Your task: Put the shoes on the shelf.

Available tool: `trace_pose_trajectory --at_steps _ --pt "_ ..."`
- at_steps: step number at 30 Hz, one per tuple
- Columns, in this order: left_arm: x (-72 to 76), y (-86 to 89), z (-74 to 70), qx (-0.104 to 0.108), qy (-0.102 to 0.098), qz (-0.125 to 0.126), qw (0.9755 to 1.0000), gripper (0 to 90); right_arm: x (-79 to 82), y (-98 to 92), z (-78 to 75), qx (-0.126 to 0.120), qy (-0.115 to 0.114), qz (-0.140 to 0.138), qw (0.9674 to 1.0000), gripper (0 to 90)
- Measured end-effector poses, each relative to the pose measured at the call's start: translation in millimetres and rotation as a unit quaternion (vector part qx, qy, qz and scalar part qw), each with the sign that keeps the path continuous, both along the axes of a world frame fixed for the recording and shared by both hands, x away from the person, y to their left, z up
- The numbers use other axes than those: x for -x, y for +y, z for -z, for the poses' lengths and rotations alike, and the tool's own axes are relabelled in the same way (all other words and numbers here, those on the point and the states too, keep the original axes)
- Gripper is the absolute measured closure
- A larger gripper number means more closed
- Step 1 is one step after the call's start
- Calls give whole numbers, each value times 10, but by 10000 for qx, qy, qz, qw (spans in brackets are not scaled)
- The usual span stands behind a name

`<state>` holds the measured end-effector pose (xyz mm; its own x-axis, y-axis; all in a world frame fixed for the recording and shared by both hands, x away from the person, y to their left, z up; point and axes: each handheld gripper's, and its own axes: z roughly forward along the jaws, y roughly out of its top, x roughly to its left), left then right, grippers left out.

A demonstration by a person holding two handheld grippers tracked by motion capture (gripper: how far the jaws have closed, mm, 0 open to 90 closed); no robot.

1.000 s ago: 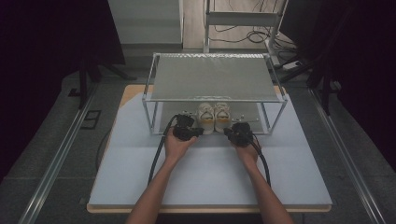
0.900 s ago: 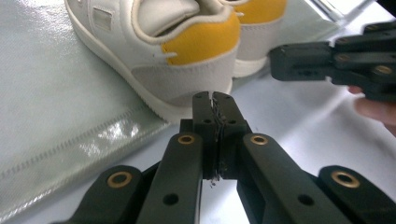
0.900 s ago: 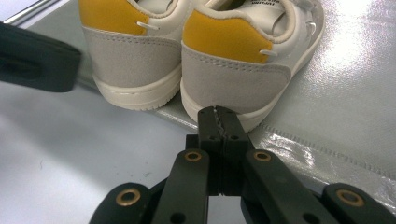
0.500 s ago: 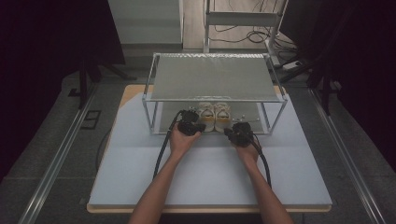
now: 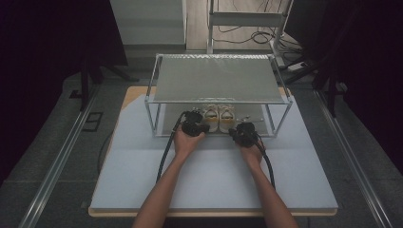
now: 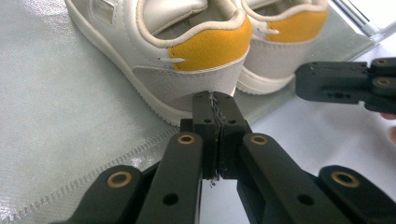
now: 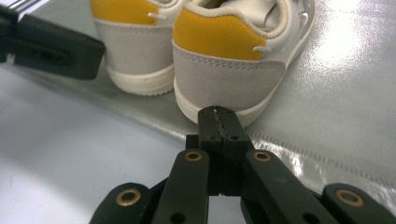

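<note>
Pair of white shoes with yellow heel tabs and grey suede heels sits on the silvery lower shelf of a metal-framed rack, heels at its front edge. Left hand-held gripper and right hand-held gripper: jaws pressed together, empty, tips just short of the heels. Pale counter open behind.

Glossy stitched grey mat under smooth white leather-look shoes with matt yellow heel patches.

Dim high view, dark surroundings, bright sharp gripper views, glare on silvery mat
</note>
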<state>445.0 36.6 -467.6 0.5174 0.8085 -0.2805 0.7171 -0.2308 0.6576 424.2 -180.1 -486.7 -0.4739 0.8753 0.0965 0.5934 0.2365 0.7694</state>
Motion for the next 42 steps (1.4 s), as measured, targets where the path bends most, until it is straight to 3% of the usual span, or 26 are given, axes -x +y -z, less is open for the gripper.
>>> trace_pose_trajectory --at_steps 3,7,8,10,11,14,15,17,20,23,26,31,36,40,42 --pt "-2 -6 1 89 82 -32 9999 889 -29 18 14 -38 23 38 10000 897" --pt "-30 -18 14 48 13 6 10000 892 -25 29 22 -54 25 55 10000 897" --pt "-48 -19 9 -14 -30 101 9999 892 -24 30 22 -65 32 43 10000 897" --pt "-37 -40 0 -92 -27 -131 9999 887 -20 34 21 -48 30 7 10000 897" --pt "-40 -38 -2 -136 -56 -76 9999 882 -18 36 19 -49 36 7 10000 897" --pt "-20 -25 -3 -119 -65 22 9999 839 -9 28 13 -32 23 -18 10000 896" --pt "0 -19 -3 15 -20 10 10000 822 3 18 4 -30 15 -34 10000 895" --pt "18 42 -8 2 -210 177 9996 778 32 -6 -16 -50 -32 -66 10000 884" --pt "91 106 -43 -59 -431 179 9989 695 93 -57 -66 -116 -116 -106 9998 863" --pt "213 186 -103 -64 -621 193 9979 630 158 -111 -122 -155 -172 -208 9995 812" --pt "367 227 -145 140 -563 -4 9983 577 240 -162 -175 -249 -294 -327 9987 749" --pt "634 381 -164 202 -616 47 9979 495 408 -228 -212 -340 -326 -517 9976 605" --pt "922 516 -123 92 -646 39 9979 440 596 -328 -217 -558 -344 -531 9964 512" --pt "1135 624 -73 -61 -756 31 9971 420 754 -424 -210 -567 -358 -516 9964 474" --pt "1234 694 -39 -58 -771 -88 9970 417 824 -475 -205 -519 -355 -508 9967 460"
